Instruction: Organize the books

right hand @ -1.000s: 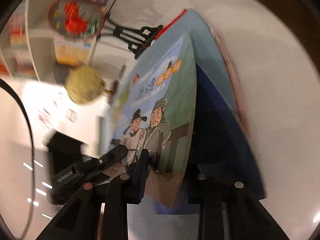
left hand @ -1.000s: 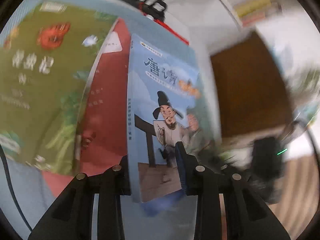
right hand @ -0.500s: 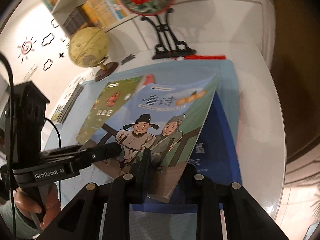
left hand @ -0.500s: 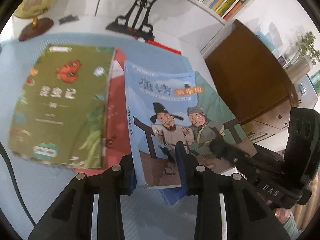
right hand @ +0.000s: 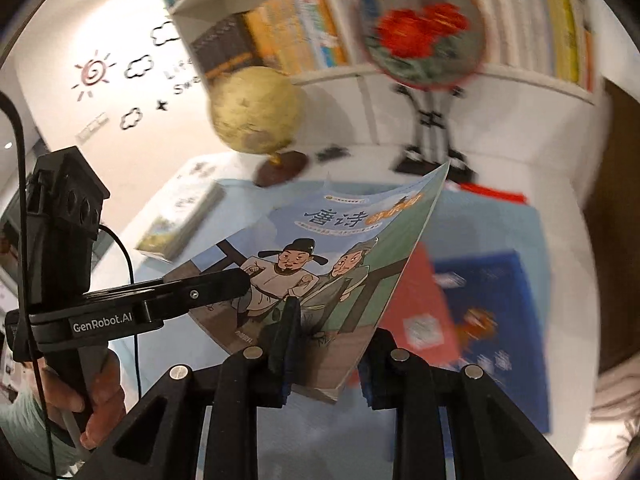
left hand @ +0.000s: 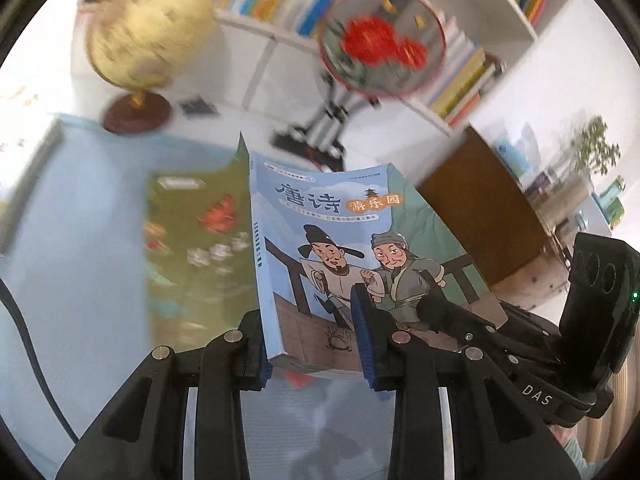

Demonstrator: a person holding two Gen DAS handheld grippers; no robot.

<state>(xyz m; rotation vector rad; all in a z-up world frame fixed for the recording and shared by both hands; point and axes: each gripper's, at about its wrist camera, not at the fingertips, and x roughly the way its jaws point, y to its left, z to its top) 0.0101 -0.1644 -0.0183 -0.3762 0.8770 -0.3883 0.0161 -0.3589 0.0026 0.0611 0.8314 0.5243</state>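
both my claws on one book. left claw (left hand: 316, 344) clamped across the spine corner of the blue poetry book (left hand: 340, 248), low centre of the left view. right claw (right hand: 324, 352) pinched on the book's bottom edge nearer its open side, low centre of the right view; its jaws are inching apart at this moment, cover between them.

book is held up off the counter (left hand: 72, 248), tilted, cover facing both cameras. green book (left hand: 192, 248) lies flat below it at mid left of the left view. red book (right hand: 416, 312) and dark blue book (right hand: 492, 320) lie flat at lower right of the right view.

risks, as i judge them:
- right grip is on thin cover and pages only. if it loosens more, that side sags and the cover bends or creases.
- two claws pulling at different angles could twist the spine or tear the cover.
- globe (right hand: 256, 112) and round flower fan on its stand (right hand: 424, 28) sit between me and the bookshelf (left hand: 460, 68), upper part of both views. a careless swing of the book could knock either over.
- background is blurred, so clearance is hard to gauge.
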